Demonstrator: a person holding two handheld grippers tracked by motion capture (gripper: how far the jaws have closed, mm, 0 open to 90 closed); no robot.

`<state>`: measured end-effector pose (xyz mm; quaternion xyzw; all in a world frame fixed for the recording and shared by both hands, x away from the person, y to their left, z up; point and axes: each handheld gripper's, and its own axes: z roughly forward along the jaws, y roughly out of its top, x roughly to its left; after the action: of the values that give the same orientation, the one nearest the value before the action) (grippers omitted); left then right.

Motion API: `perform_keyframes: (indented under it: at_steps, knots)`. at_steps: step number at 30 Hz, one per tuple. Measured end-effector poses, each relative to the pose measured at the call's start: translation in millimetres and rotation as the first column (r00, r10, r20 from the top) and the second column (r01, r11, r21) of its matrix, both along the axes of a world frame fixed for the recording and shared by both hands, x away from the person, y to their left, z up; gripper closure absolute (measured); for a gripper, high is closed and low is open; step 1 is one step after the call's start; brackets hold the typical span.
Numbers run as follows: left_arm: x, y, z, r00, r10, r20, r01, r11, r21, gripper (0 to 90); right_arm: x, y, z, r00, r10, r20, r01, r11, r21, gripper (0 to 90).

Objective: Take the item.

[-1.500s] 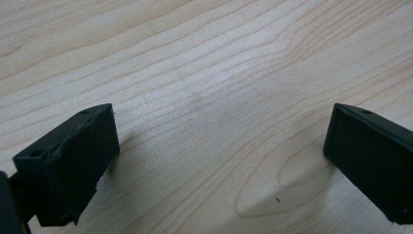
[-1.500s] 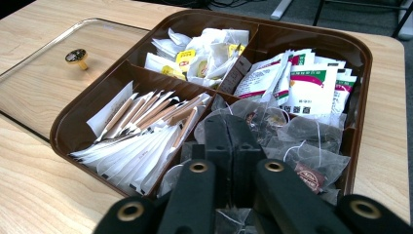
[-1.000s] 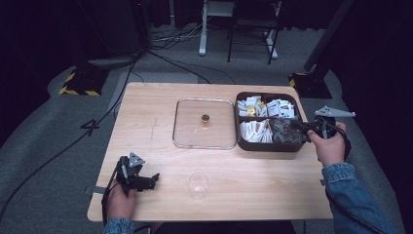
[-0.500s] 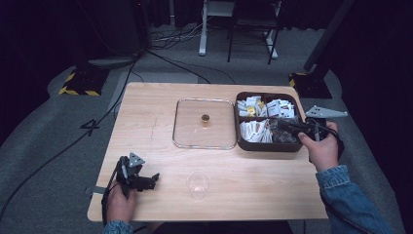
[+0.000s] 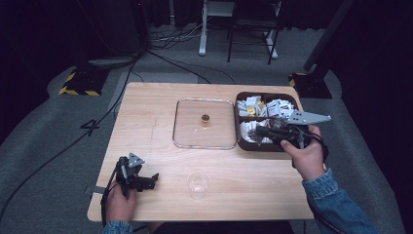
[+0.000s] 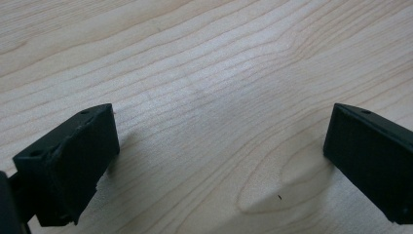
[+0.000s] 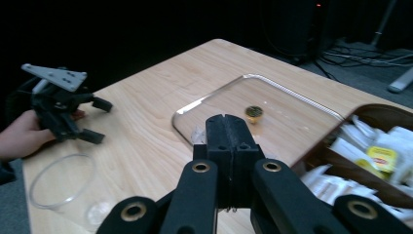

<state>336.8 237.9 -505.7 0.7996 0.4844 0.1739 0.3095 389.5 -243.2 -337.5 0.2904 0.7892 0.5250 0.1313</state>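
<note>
My right gripper (image 5: 259,130) hovers over the front left part of a brown compartment box (image 5: 267,93) full of white and yellow sachets (image 5: 272,106), pointing left. In the right gripper view its jaws (image 7: 227,130) are pressed together and I see nothing between them. A clear lid (image 5: 187,136) with a small gold knob (image 5: 205,118) lies flat left of the box. A clear plastic cup (image 5: 198,184) stands near the front edge. My left gripper (image 5: 155,179) rests on the table at the front left, open, with bare wood between its jaws (image 6: 219,161).
The wooden table (image 5: 146,112) has free room on its left half. Beyond it are grey floor, cables and desk legs (image 5: 202,29). From the right gripper I see the cup (image 7: 61,187), the left gripper (image 7: 92,119) and the lid (image 7: 292,122).
My right gripper has moved left from the box's right edge to over its front left part, rising a little. The left gripper has stayed where it was.
</note>
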Motion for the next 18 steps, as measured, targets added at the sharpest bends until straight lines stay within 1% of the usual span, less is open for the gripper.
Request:
perform_keyframes:
  at_steps: [1, 2, 3, 4, 5, 6, 7, 8, 9, 10, 14, 15, 16, 17, 18]
  knots:
    - [0.0, 0.0, 0.0, 1.0000, 0.000, 0.000, 0.000, 1.0000, 0.000, 0.1, -1.9, 3.7, 0.4, 0.9999, 0.010, 0.001, -0.010, 1.000, 0.001, 90.0]
    - [0.0, 0.0, 0.0, 1.0000, 0.000, 0.000, 0.000, 1.0000, 0.000, 0.1, -5.9, 11.5, 1.0, 0.9995, 0.032, 0.001, -0.032, 0.999, 0.006, 90.0]
    - [0.0, 0.0, 0.0, 1.0000, 0.000, 0.000, 0.000, 1.0000, 0.000, 0.1, -5.9, 11.5, 1.0, 0.9995, 0.032, 0.001, -0.032, 0.999, 0.006, 90.0]
    - [0.0, 0.0, 0.0, 1.0000, 0.000, 0.000, 0.000, 1.0000, 0.000, 0.1, -10.5, 19.5, 1.6, 0.9985, 0.055, 0.005, -0.055, 0.998, 0.006, 90.0]
    - [0.0, 0.0, 0.0, 1.0000, 0.000, 0.000, 0.000, 1.0000, 0.000, 0.1, -10.5, 19.5, 1.6, 0.9985, 0.055, 0.005, -0.055, 0.998, 0.006, 90.0]
    - [0.0, 0.0, 0.0, 1.0000, 0.000, 0.000, 0.000, 1.0000, 0.000, 0.1, -13.4, 23.8, 1.9, 0.9977, 0.067, 0.010, -0.067, 0.998, 0.003, 90.0]
    - [0.0, -0.1, 0.0, 1.0000, 0.001, 0.000, -0.001, 1.0000, -0.001, 0.1, -20.4, 33.4, 1.8, 0.9959, 0.086, 0.029, -0.086, 0.996, -0.013, 90.0]
    - [0.0, 0.0, 0.0, 1.0000, 0.000, 0.000, 0.000, 1.0000, 0.000, 0.0, -23.9, 38.2, 1.5, 0.9946, 0.098, 0.033, -0.098, 0.995, -0.018, 90.0]
    - [0.0, -0.1, 0.0, 1.0000, 0.001, 0.000, -0.001, 1.0000, -0.001, 0.0, -23.9, 38.2, 1.5, 0.9946, 0.098, 0.033, -0.098, 0.995, -0.018, 90.0]
    - [0.1, -0.2, 0.0, 1.0000, 0.001, 0.000, -0.001, 1.0000, -0.001, 0.0, -29.8, 47.8, 0.3, 0.9908, 0.130, 0.038, -0.129, 0.991, -0.021, 90.0]
    - [0.0, -0.2, 0.0, 1.0000, 0.002, 0.000, -0.002, 1.0000, -0.001, 0.0, -39.5, 64.0, -1.1, 0.9827, 0.181, 0.036, -0.181, 0.983, -0.021, 90.0]
    - [0.0, -0.2, 0.0, 1.0000, 0.002, 0.000, -0.002, 1.0000, -0.001, 0.0, -39.5, 64.0, -1.1, 0.9827, 0.181, 0.036, -0.181, 0.983, -0.021, 90.0]
    - [0.0, -0.1, 0.1, 1.0000, 0.001, -0.001, -0.001, 1.0000, 0.000, 0.0, -41.6, 67.4, -1.2, 0.9807, 0.192, 0.035, -0.192, 0.981, -0.020, 90.0]
    - [0.0, -0.1, 0.1, 1.0000, 0.000, -0.001, 0.000, 1.0000, 0.000, 0.0, -45.3, 73.9, -1.5, 0.9757, 0.217, 0.033, -0.216, 0.976, -0.016, 90.0]
    - [0.0, -0.1, 0.0, 1.0000, 0.001, 0.000, -0.001, 1.0000, 0.000, 0.0, -47.5, 77.6, -1.7, 0.9729, 0.229, 0.031, -0.229, 0.973, -0.014, 90.0]
